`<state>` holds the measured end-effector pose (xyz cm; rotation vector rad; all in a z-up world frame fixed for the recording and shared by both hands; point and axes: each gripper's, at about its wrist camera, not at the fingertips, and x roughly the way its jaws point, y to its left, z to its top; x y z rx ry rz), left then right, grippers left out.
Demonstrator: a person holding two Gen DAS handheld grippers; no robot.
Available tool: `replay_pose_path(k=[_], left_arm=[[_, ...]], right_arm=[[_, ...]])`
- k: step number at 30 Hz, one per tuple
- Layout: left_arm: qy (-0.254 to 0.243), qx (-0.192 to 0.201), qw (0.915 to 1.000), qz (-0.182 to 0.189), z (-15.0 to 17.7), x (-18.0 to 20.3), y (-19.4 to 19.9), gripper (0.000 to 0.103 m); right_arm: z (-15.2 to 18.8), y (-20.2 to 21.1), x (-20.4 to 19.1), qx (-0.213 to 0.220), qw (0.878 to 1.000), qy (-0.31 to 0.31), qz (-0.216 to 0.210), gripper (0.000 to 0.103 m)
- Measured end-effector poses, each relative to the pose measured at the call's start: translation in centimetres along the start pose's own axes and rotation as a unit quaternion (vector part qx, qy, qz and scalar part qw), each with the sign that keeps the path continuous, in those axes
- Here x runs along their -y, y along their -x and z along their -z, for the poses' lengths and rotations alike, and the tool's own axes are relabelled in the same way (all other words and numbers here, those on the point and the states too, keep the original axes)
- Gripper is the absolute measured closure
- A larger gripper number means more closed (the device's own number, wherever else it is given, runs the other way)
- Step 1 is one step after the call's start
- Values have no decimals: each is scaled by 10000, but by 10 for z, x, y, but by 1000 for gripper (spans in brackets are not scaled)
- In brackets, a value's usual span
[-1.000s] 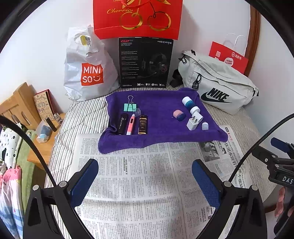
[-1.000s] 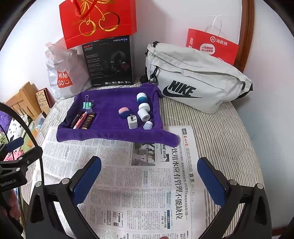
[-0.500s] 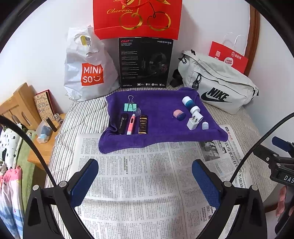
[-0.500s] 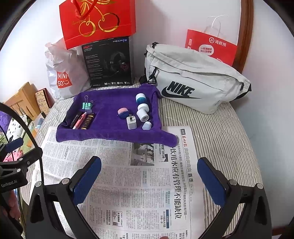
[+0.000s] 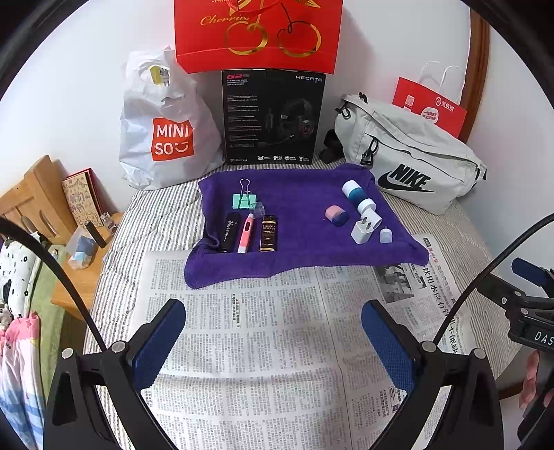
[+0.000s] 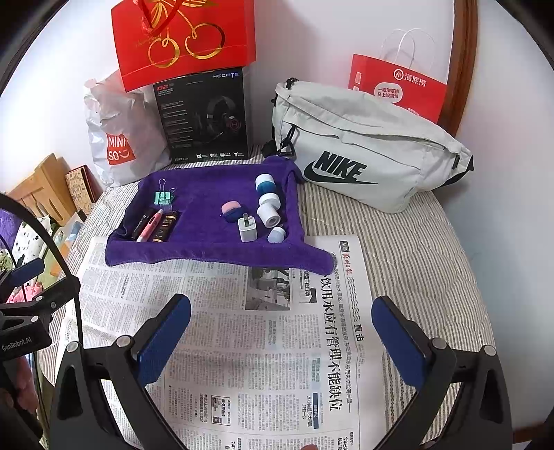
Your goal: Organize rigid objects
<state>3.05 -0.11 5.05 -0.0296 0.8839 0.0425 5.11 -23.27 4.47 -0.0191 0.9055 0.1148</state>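
My left gripper is held low and near, its blue-padded fingers spread wide with nothing between them. My right gripper sits level beside it on the right, jaws equally wide and empty. Each shows at the edge of the other's view, and my fingertips curl round the right handle.

One purple towel carries nine small things: one green binder clip, one black tube, one pink pen, one brown bottle, one pink-and-blue eraser, one white charger plug, two white-and-blue cylinders and one small pale cap. Behind stand two red paper bags.
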Motion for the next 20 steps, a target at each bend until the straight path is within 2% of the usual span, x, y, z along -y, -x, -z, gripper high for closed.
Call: replay_pose_path(k=[20], left_arm=[[47, -27, 10000, 51, -1, -6, -6, 0]], right_arm=[[-1, -6, -6, -60, 9999, 61, -109, 0]])
